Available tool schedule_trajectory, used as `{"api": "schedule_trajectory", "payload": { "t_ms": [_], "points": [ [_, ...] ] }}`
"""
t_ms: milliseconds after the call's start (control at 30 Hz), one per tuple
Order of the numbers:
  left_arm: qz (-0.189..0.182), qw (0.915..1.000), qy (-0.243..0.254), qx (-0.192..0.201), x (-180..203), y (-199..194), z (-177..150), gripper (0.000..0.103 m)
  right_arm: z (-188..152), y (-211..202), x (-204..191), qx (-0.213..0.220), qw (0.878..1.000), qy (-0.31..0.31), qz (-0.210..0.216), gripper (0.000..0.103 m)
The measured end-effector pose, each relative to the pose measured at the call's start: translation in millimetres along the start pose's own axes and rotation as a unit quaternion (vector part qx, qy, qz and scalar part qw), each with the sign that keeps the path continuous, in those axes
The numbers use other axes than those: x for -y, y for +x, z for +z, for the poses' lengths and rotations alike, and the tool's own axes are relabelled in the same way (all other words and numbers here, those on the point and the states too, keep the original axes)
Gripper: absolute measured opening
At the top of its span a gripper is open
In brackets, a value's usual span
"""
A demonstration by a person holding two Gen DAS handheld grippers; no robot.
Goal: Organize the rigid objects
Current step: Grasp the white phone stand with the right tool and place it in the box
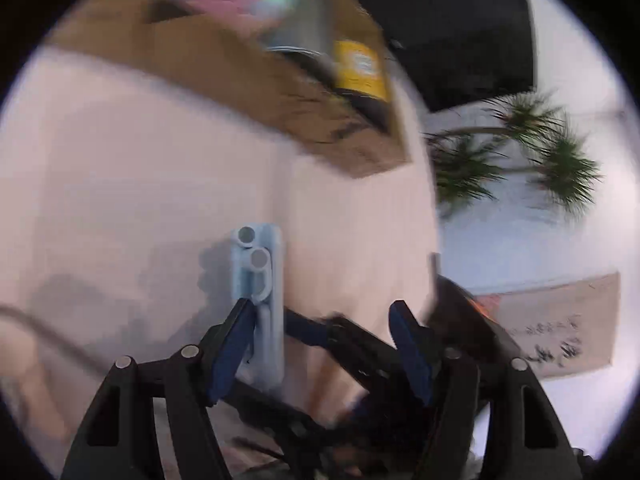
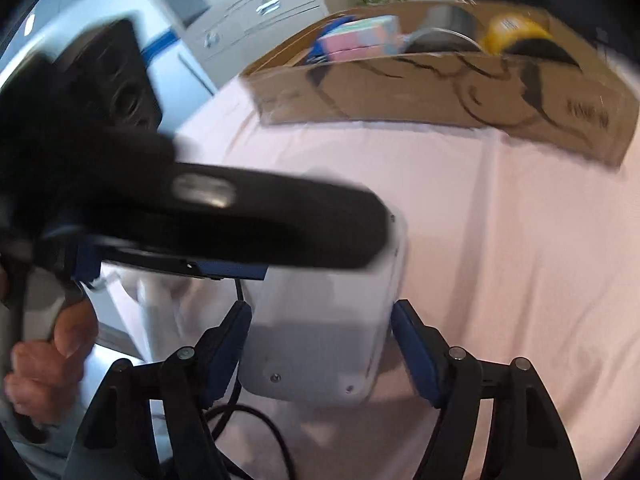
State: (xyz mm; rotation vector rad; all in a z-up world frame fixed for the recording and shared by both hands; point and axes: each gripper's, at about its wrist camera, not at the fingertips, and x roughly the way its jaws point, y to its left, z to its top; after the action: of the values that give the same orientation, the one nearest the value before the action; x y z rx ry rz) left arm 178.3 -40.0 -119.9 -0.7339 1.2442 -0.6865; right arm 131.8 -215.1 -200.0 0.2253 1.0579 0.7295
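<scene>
In the left wrist view a light blue block-shaped object (image 1: pixel 262 296) with two round grey caps lies on the pink tablecloth (image 1: pixel 140 160). My left gripper (image 1: pixel 324 344) is open, its left finger beside the blue object. In the right wrist view a white box-shaped device (image 2: pixel 324 332) sits between the fingers of my right gripper (image 2: pixel 320 344), which is open around it without visibly squeezing. The left gripper's black body crosses that view above the device. A cardboard box (image 2: pixel 440 88) at the far side holds a pink and teal box (image 2: pixel 360 38), a metal tin (image 2: pixel 444 32) and a yellow container (image 2: pixel 512 32).
The cardboard box also shows in the left wrist view (image 1: pixel 248 80). A green plant (image 1: pixel 520 152) and a second cardboard piece (image 1: pixel 560 328) lie off the table's right edge. A black cable (image 2: pixel 256 420) trails near the device. White cabinets (image 2: pixel 248 4) stand behind.
</scene>
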Motion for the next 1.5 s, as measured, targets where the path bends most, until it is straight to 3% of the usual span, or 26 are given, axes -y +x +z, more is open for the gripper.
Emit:
{"api": "schedule_trajectory", "payload": {
  "t_ms": [100, 200, 300, 400, 533, 600, 667, 933, 1067, 1133, 1267, 1300, 1333, 1400, 1433, 1467, 1500],
  "points": [
    [-0.010, 0.9978, 0.064, 0.012, 37, 17, 8, 0.067, 3, -34, 40, 0.025, 0.999, 0.035, -0.031, 0.068],
    [0.009, 0.9961, 0.081, 0.036, 46, 16, 9, 0.069, -5, -75, 68, 0.056, 0.993, 0.072, -0.073, 0.077],
    [0.061, 0.9940, 0.084, 0.034, 34, 13, 4, 0.069, -20, -95, 71, 0.059, 0.991, 0.071, -0.095, 0.079],
    [0.099, 0.9927, 0.069, -0.007, 10, 27, -4, 0.069, -28, -79, 53, 0.033, 0.992, 0.054, -0.109, 0.079],
    [0.086, 0.9935, 0.056, -0.048, -2, 45, -13, 0.069, -24, -41, 24, 0.012, 0.990, 0.029, -0.138, 0.078],
    [0.065, 0.9951, 0.050, -0.056, -7, 50, -15, 0.068, -16, -23, 6, 0.018, 0.985, -0.003, -0.173, 0.075],
    [0.061, 0.9956, 0.047, -0.053, -8, 48, -17, 0.068, -16, -22, 4, 0.029, 0.984, -0.009, -0.176, 0.061],
    [0.085, 0.9935, 0.075, 0.006, 1, 12, -23, 0.068, -3, -32, 7, 0.055, 0.991, 0.040, -0.112, 0.059],
    [0.083, 0.9924, 0.078, 0.047, 14, -20, -12, 0.069, 20, -45, -18, 0.100, 0.988, 0.006, -0.116, 0.059],
    [0.094, 0.9876, 0.094, 0.083, 21, -41, 0, 0.068, 43, -44, -32, 0.119, 0.987, -0.011, -0.106, 0.059],
    [0.099, 0.9861, 0.084, 0.104, 12, -63, 24, 0.068, 83, -29, -50, 0.119, 0.988, -0.036, -0.093, 0.058],
    [0.098, 0.9862, 0.083, 0.105, 9, -66, 28, 0.064, 88, -23, -50, 0.115, 0.989, -0.035, -0.092, 0.058],
    [0.085, 0.9879, 0.082, 0.100, 5, -67, 31, 0.050, 92, -17, -49, 0.107, 0.989, -0.031, -0.092, 0.058],
    [0.087, 0.9892, 0.074, 0.092, -1, -64, 35, 0.050, 92, -7, -42, 0.085, 0.994, -0.007, -0.070, 0.057],
    [0.084, 0.9900, 0.073, 0.087, -6, -61, 36, 0.050, 92, -3, -41, 0.078, 0.995, -0.002, -0.064, 0.052],
    [0.091, 0.9905, 0.070, 0.076, -12, -57, 36, 0.050, 94, -1, -40, 0.076, 0.995, -0.006, -0.065, 0.040],
    [0.107, 0.9899, 0.062, 0.069, -20, -55, 34, 0.050, 90, 2, -42, 0.061, 0.995, -0.017, -0.075, 0.034]
  ]
}}
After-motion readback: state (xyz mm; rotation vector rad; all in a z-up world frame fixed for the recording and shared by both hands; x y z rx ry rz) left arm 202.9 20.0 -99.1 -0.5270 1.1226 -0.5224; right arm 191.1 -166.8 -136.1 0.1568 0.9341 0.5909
